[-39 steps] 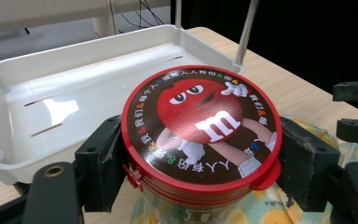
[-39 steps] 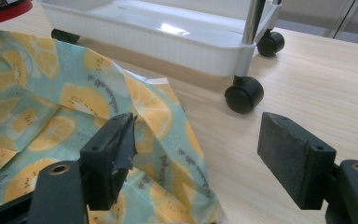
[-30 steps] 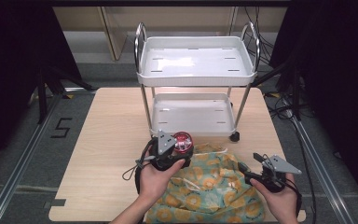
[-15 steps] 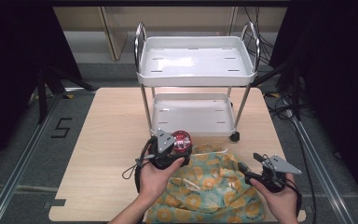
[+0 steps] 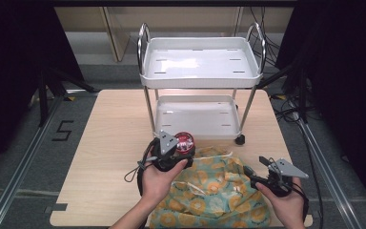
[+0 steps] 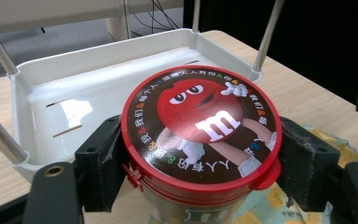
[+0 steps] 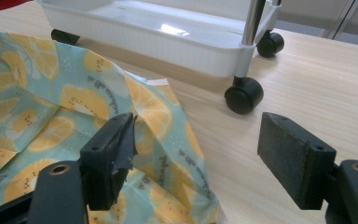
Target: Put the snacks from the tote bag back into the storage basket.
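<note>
Left tool (image 5: pixel 177 149) jaws clamped, right tool (image 5: pixel 256 168) jaws apart, both hands low

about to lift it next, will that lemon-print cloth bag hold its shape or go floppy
Probably floppy: the lemon-print cloth bag lies crumpled in folds on the table. Likely light, since its thin edge curls up in the right gripper view. A one-corner grip would likely let it drape.

The candy tin (image 6: pixel 200 135) has a red lid rim and a dark brown top printed with a red cartoon character, a white "m" and a ring of white lettering dotted with coloured spots. The drawstring bag (image 5: pixel 214 193) is pale teal, patterned with yellow-orange lemon slices. The trolley (image 5: pixel 200 67) is white with chrome posts and black castors. The table (image 5: pixel 109 143) is pale wood grain.
</note>
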A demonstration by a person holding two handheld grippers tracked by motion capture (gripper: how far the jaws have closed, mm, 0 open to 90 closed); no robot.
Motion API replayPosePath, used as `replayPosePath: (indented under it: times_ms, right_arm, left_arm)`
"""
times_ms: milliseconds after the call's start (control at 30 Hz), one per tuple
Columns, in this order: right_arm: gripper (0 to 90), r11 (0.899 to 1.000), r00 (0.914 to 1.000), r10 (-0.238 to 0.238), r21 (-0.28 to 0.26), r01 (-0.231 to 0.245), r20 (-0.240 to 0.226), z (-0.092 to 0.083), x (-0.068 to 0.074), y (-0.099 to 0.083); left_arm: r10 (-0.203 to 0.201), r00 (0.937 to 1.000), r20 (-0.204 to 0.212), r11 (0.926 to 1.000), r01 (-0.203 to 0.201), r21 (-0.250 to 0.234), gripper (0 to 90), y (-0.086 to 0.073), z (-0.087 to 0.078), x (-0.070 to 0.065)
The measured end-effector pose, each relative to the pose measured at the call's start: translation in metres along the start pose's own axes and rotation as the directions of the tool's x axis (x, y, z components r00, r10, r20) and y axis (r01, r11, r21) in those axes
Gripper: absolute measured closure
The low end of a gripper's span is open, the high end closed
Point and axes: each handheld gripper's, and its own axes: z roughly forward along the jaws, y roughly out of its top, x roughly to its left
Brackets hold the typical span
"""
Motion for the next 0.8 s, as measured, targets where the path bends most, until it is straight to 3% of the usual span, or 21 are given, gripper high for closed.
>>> replayPosePath:
  times_ms: [633, 667, 700, 800]
  right_arm:
    - [28.5, 1.000, 1.0000, -0.008, 0.002, 0.008, 0.003, -0.0008, -0.0006, -0.0001]
    - [28.5, 1.000, 0.9996, 0.028, 0.011, -0.028, 0.003, -0.0014, 0.0020, -0.0004]
    - [28.5, 0.999, 0.9995, 0.032, 0.018, -0.032, 0.001, -0.0018, 0.0023, -0.0003]
    - [28.5, 1.000, 1.0000, 0.004, 0.004, -0.004, 0.003, -0.0008, 0.0000, 0.0000]
  left_arm:
    - [-0.012, 0.9996, -0.026, 0.9999, 0.012, -0.002, 25.5, 0.0023, 0.0016, 0.0061]
    - [-0.012, 0.9995, -0.028, 0.9999, 0.012, -0.003, 25.5, 0.0027, 0.0017, 0.0063]
    - [-0.011, 0.9995, -0.029, 0.9999, 0.011, -0.003, 25.4, 0.0030, 0.0018, 0.0068]
    - [-0.014, 0.9993, -0.035, 0.9999, 0.014, -0.003, 25.5, 0.0036, 0.0021, 0.0078]
